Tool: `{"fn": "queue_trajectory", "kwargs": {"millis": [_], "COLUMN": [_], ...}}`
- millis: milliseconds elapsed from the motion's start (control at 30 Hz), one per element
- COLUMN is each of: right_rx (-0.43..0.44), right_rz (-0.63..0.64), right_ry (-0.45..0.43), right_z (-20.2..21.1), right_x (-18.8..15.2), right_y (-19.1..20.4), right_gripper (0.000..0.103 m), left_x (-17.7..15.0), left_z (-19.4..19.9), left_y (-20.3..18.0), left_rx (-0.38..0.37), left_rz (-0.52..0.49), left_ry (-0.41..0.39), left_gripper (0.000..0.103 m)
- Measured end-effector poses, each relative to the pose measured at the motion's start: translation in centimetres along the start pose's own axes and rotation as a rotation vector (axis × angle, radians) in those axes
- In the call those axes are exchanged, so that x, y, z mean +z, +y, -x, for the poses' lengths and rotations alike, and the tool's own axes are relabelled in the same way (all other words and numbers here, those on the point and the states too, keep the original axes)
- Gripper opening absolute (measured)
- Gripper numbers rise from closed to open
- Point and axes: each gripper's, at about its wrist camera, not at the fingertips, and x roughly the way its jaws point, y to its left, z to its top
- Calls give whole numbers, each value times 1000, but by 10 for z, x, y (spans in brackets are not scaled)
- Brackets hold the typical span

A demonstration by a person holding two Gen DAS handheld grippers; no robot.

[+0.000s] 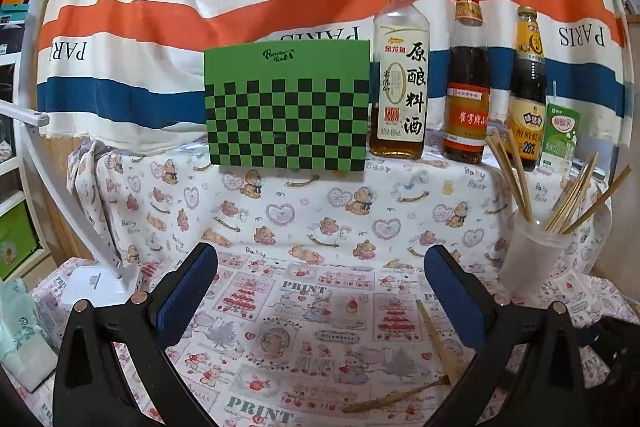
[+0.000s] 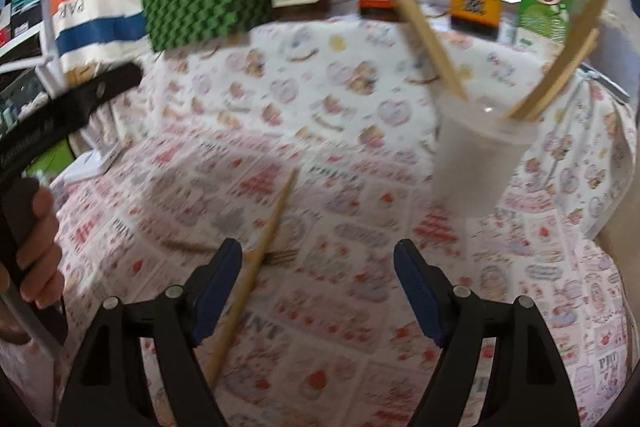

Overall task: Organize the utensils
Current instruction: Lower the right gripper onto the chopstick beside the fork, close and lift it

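Bamboo chopsticks (image 1: 568, 203) stand bunched in a frosted plastic cup (image 1: 532, 251) near the right edge of the cloth-covered table (image 1: 320, 211). One loose chopstick (image 2: 256, 263) lies flat on the printed cloth toward the front edge, crossing a small wooden fork (image 1: 396, 397) beside it. The left gripper (image 1: 320, 295) hovers with its blue-padded fingers wide apart and holds nothing. The right gripper (image 2: 320, 287) hangs over the loose chopstick, fingers spread, nothing between them. Along the back edge stand a green checkered box (image 1: 288, 111), three sauce bottles (image 1: 400, 67) and a green carton (image 1: 560, 135).
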Motion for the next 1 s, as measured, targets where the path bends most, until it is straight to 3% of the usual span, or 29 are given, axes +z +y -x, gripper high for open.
{"fn": "queue_trajectory", "kwargs": {"millis": [100, 300, 433, 567, 633, 733, 900, 1000], "right_rx": [19, 91, 143, 147, 132, 121, 92, 85], "right_rz": [33, 36, 119, 188, 176, 121, 21, -29], "right_ry": [34, 118, 203, 206, 198, 199, 177, 65], "right_z": [-5, -17, -26, -23, -23, -24, -23, -8], "right_x": [-4, -9, -16, -20, -19, -17, -12, -6], "right_y": [10, 17, 31, 43, 39, 28, 9, 1], "right_gripper": [75, 56, 47, 38, 21, 8, 6, 6], "left_x": [1, 2, 1, 1, 1, -1, -2, -2], "left_z": [1, 0, 0, 0, 0, -1, -4, -6], "left_y": [2, 8, 7, 7, 5, 2, 0, 0], "left_rx": [18, 12, 14, -9, -6, 5, 7, 10], "left_rz": [17, 55, 51, 55, 45, 30, 19, 17], "left_ry": [-5, 10, 11, 14, 15, 16, 31, 37], "left_gripper": [103, 103, 103, 103, 103, 103, 103, 103]}}
